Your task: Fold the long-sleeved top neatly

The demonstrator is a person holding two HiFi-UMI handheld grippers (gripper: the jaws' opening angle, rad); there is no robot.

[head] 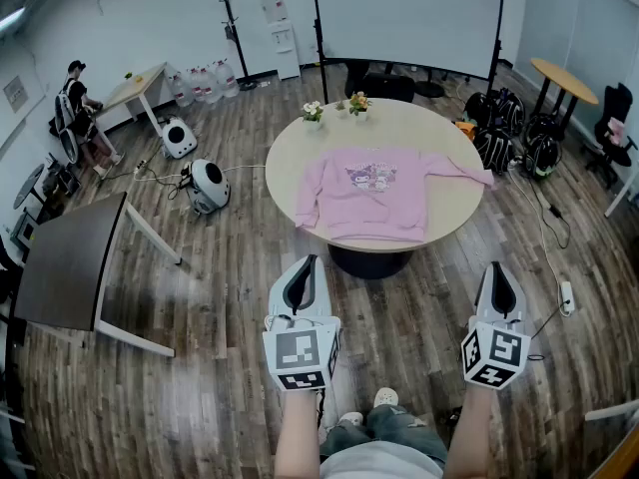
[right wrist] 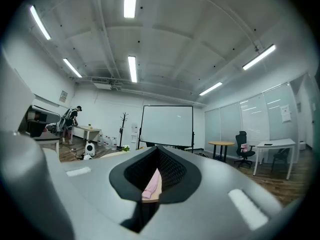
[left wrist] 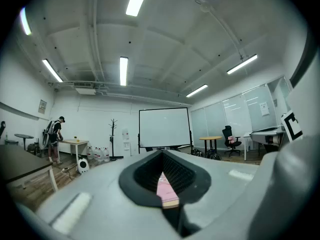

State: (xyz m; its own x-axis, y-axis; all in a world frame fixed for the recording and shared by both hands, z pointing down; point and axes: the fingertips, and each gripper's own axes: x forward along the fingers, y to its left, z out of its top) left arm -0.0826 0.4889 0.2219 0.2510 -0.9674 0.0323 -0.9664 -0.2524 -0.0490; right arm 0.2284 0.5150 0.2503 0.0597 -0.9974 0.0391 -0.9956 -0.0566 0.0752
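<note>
A pink long-sleeved top (head: 374, 193) with a cartoon print lies spread face up on the round beige table (head: 295, 153). One sleeve stretches toward the table's right edge; the other lies along the left side of the body. My left gripper (head: 303, 267) and right gripper (head: 498, 270) hover over the wooden floor, short of the table's near edge and apart from the top. Both are shut with nothing held. In each gripper view a thin sliver of the pink top (left wrist: 164, 186) (right wrist: 151, 183) shows through the slit between the jaws.
Two small flower pots (head: 313, 112) (head: 358, 103) stand at the table's far edge. A dark table (head: 65, 262) is at the left, with white round devices (head: 208, 185) and cables near it. Backpacks (head: 509, 133) sit right of the table. A person (head: 78, 98) stands far left.
</note>
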